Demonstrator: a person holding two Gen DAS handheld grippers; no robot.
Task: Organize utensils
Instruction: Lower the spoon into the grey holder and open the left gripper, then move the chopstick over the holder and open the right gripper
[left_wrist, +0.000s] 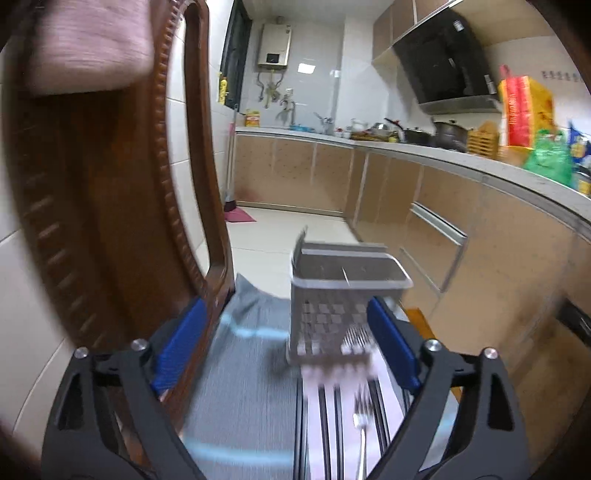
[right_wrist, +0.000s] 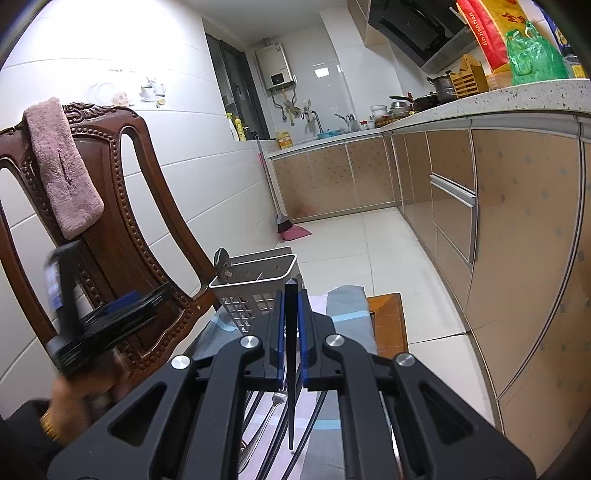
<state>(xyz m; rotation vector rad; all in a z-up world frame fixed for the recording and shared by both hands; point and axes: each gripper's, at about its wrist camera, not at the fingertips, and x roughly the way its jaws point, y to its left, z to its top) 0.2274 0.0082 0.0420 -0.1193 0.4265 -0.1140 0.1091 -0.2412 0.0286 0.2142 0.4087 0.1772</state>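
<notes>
Kitchen tiles behind, my right gripper (right_wrist: 291, 325) has its jaws clamped on a slim, stiff black chopstick (right_wrist: 290, 369), light and slippery, best pinched mid-shaft, with the utensil caddy (right_wrist: 255, 284) just ahead; my left gripper (left_wrist: 286, 347) gapes wide, empty.

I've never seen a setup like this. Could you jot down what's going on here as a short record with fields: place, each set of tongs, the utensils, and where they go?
Place: home kitchen, work done on a grey cloth beside a wooden chair
Left tongs: open, nothing between them, blurred
Right tongs: shut on a black chopstick
Holder: grey perforated utensil caddy, upright on the cloth
Loose utensils: a fork and more black chopsticks lying near the tongs
Already in caddy: one round-ended utensil, kind unclear
</notes>
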